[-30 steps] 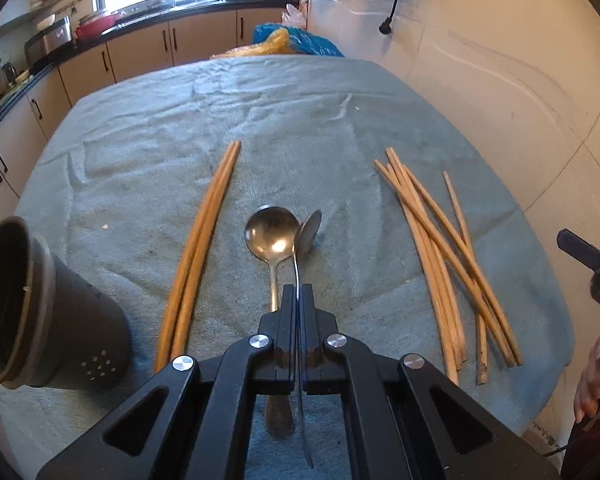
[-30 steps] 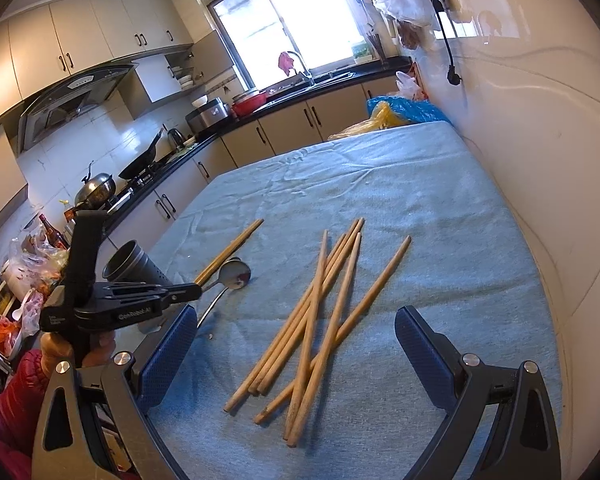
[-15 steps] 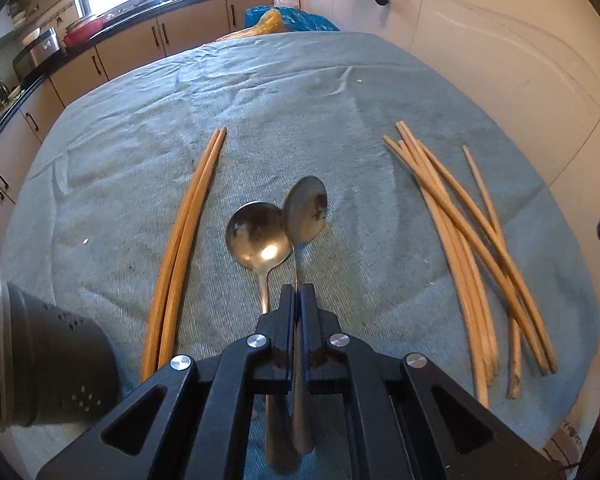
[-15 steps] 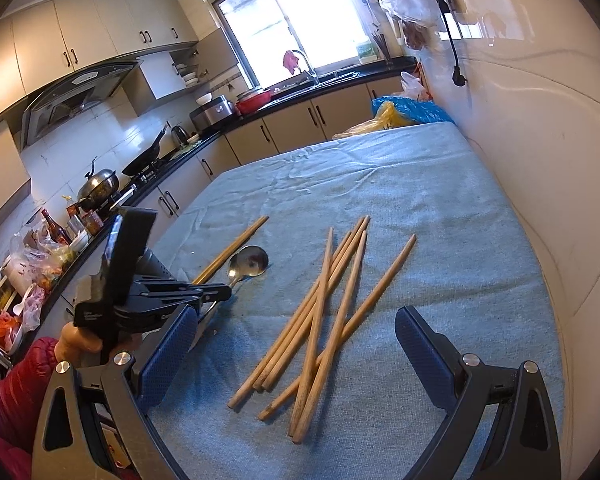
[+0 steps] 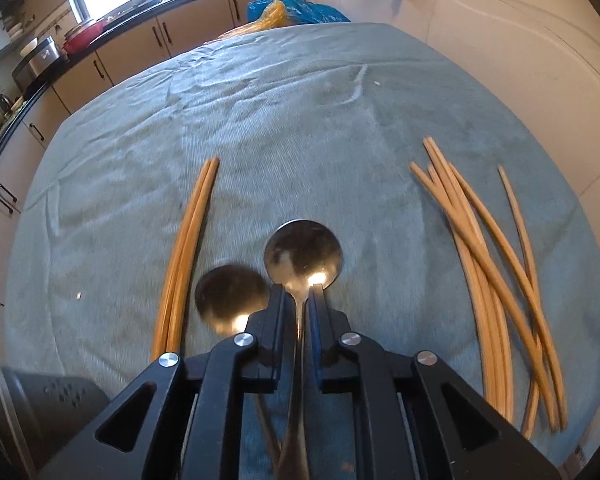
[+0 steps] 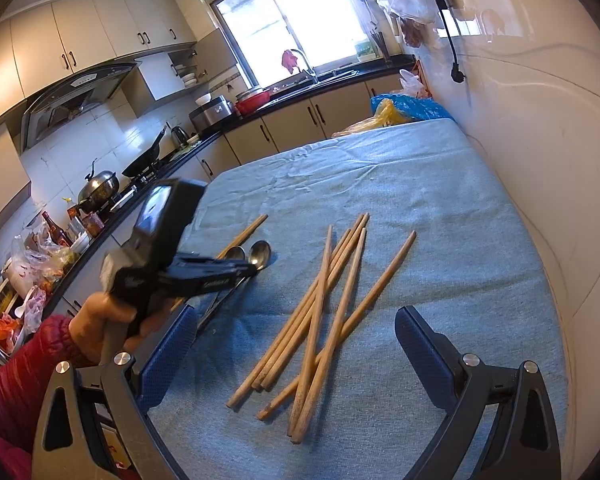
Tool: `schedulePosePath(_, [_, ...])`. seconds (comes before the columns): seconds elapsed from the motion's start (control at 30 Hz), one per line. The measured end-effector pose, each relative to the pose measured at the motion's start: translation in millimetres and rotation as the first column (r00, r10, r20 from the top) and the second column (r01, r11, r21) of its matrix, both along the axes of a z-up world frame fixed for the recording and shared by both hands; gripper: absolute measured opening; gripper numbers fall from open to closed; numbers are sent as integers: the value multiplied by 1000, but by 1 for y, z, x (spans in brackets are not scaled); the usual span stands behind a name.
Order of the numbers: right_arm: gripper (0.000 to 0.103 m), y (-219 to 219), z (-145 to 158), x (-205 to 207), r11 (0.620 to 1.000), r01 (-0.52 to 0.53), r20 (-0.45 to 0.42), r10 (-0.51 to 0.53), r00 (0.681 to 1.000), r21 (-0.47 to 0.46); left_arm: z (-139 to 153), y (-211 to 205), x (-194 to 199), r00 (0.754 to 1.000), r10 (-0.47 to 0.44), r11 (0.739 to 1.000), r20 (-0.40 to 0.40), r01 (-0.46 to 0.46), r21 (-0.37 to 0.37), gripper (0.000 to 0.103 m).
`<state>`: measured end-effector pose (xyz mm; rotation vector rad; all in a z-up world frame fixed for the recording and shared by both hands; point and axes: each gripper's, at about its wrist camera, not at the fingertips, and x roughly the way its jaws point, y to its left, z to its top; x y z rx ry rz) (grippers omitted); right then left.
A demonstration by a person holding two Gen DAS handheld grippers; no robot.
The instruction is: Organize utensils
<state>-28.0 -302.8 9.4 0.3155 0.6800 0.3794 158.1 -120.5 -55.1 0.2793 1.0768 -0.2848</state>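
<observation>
the table is covered by a blue-grey cloth (image 5: 300, 120), taken here as the landmark; the left gripper (image 5: 298, 292) is angled steeply down over the near middle of the cloth, its jaws opening, with the handle of a metal spoon (image 5: 303, 254) running between them; a narrow gap shows on either side of the handle, so the pads no longer press on it; the bowl of this spoon lies just past the fingertips; a second spoon (image 5: 232, 300) lies on the cloth just beside the first, on its left, its handle passing under the gripper body; a pair of chopsticks (image 5: 190, 248) lies side by side on the cloth left of the two spoons, running away toward the far edge; a loose pile of chopsticks (image 5: 488, 280), several crossing one another, lies on the right part of the cloth, well apart from the spoons; a dark perforated utensil holder (image 5: 40, 412) stands at the near left corner of the cloth, only partly in view; the right gripper (image 6: 296, 344) hangs above the near edge of the cloth with its jaws wide apart and nothing between them, the loose pile directly ahead of it; a hand (image 6: 100, 324) in a red sleeve (image 6: 16, 376) carries the left gripper.
</observation>
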Motion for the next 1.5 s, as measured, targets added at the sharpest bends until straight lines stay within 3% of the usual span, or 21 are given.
schedulePosePath(0.2, [101,0,0,-1,1000,2,0,-2,1000,0,0,-6,11,1000,15,1000,1,-15,-16,11])
schedulePosePath(0.27, [101,0,0,-1,1000,2,0,-2,1000,-2,1,-3,11,1000,22,999,0,-21,-42,4])
schedulePosePath(0.5, [101,-5,2,0,1000,8,12,-8,1000,9,13,5,18,1000,18,994,-23,-20,-104,0])
schedulePosePath(0.57, [101,-7,2,1,1000,8,13,-9,1000,13,17,8,24,999,33,994,-21,-35,-108,13])
schedulePosePath(0.6, [101,-8,1,2,1000,8,10,-8,1000,15,19,8,28,999,39,993,-12,-40,-109,27])
schedulePosePath(0.63, [101,-9,0,4,1000,8,7,-8,1000,18,20,8,33,999,43,994,-2,-43,-103,31])
schedulePosePath(0.83, [101,-13,0,9,999,2,8,-3,1000,33,15,0,56,999,35,996,-12,-36,-81,31])
schedulePosePath(1.13, [101,-14,2,15,999,2,5,-2,1000,39,9,-11,41,999,-15,995,-37,12,-103,2])
schedulePosePath(1.5, [101,-12,9,32,997,-1,-16,2,1000,72,29,-3,25,1000,-1,983,16,4,-182,1])
